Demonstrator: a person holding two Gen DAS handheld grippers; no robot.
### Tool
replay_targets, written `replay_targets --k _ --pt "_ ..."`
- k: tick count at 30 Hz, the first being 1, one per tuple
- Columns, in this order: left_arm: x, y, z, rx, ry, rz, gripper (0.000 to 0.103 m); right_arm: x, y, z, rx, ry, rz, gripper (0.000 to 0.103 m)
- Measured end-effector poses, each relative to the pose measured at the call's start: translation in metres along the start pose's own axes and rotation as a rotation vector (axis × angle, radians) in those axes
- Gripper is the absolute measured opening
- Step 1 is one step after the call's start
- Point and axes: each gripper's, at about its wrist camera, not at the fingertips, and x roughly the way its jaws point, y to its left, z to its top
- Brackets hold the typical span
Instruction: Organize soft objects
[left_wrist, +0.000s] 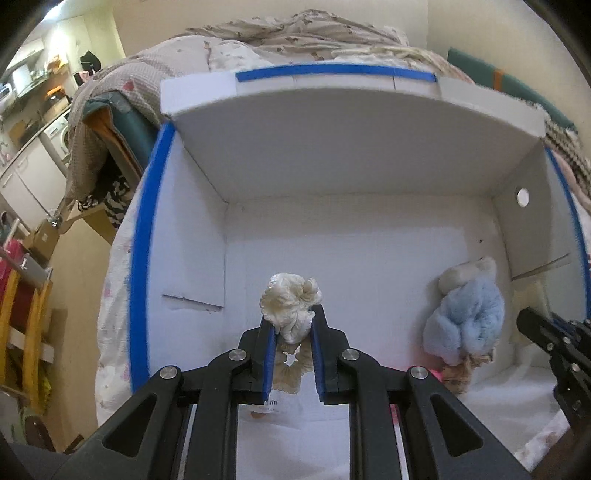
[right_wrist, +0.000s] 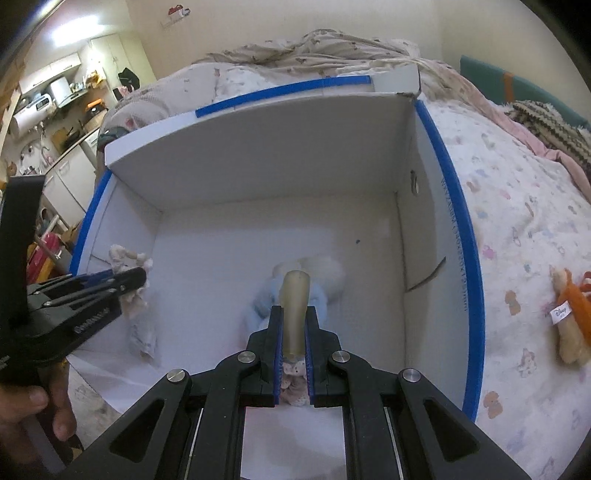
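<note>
1. Cream plush (left_wrist: 291, 306) clamped in left tool (left_wrist: 293, 325), hanging over floor of white box (left_wrist: 354, 258); long axis along the tool fingers, head toward 12 o'clock.
2. Right tool (right_wrist: 293, 332) clamped on a tan limb (right_wrist: 294, 310) of the blue plush (left_wrist: 467, 317); limb upright between the blue pads, body directly ahead at 12 o'clock, down in the box. Judged: both toys already over the box, release the only step left.
3. Blue plush at 3 o'clock of the left tool, near the box's right wall; right hand the nearer.
4. Right view alone shows an orange plush (right_wrist: 570, 325) outside the box, on the bed (right_wrist: 517, 229) at 3 o'clock, not yet stowed. Left view alone shows the cream plush's head clearly.
5. Box rests on the bed.
</note>
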Motion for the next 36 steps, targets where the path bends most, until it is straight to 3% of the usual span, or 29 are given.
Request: replay_targets --k 6,13,15,18,19,21,22,24,25,28,36 --pt "0.009 -0.006 -0.001 0.024 0.011 0.021 0.016 0.007 -0.006 0.001 0.028 0.015 0.023 0.012" --pt "0.01 -0.007 -0.002 0.023 0.006 0.02 0.017 0.002 -0.004 0.003 0.028 -0.018 0.054 0.022" --pt "0.009 -0.007 -0.002 0.02 0.006 0.013 0.021 -0.003 -0.004 0.003 0.032 -0.035 0.073 0.027" --pt "0.005 -0.008 -0.003 0.02 0.007 0.009 0.024 -0.007 -0.005 0.004 0.051 -0.046 0.094 0.049" --pt "0.004 -0.008 -0.003 0.023 0.006 0.008 0.025 -0.009 -0.006 0.004 0.059 -0.05 0.094 0.068" --pt "-0.003 -0.007 -0.004 0.013 -0.018 -0.004 0.026 -0.014 -0.007 0.006 0.07 -0.077 0.095 0.072" --pt "-0.007 -0.005 -0.004 0.005 -0.033 -0.006 0.032 -0.016 -0.007 0.006 0.072 -0.084 0.102 0.072" --pt "-0.011 -0.003 -0.003 -0.003 -0.036 -0.006 0.054 -0.02 -0.008 0.007 0.08 -0.097 0.114 0.075" --pt "-0.013 -0.002 -0.003 -0.007 -0.039 0.01 0.066 -0.021 -0.009 0.007 0.088 -0.104 0.117 0.082" --pt "-0.019 0.0 -0.001 -0.014 -0.059 0.03 0.069 -0.023 -0.012 0.008 0.116 -0.114 0.135 0.103" --pt "-0.031 0.007 0.0 -0.023 -0.058 0.038 0.07 -0.03 -0.021 0.004 0.172 -0.156 0.138 0.103"
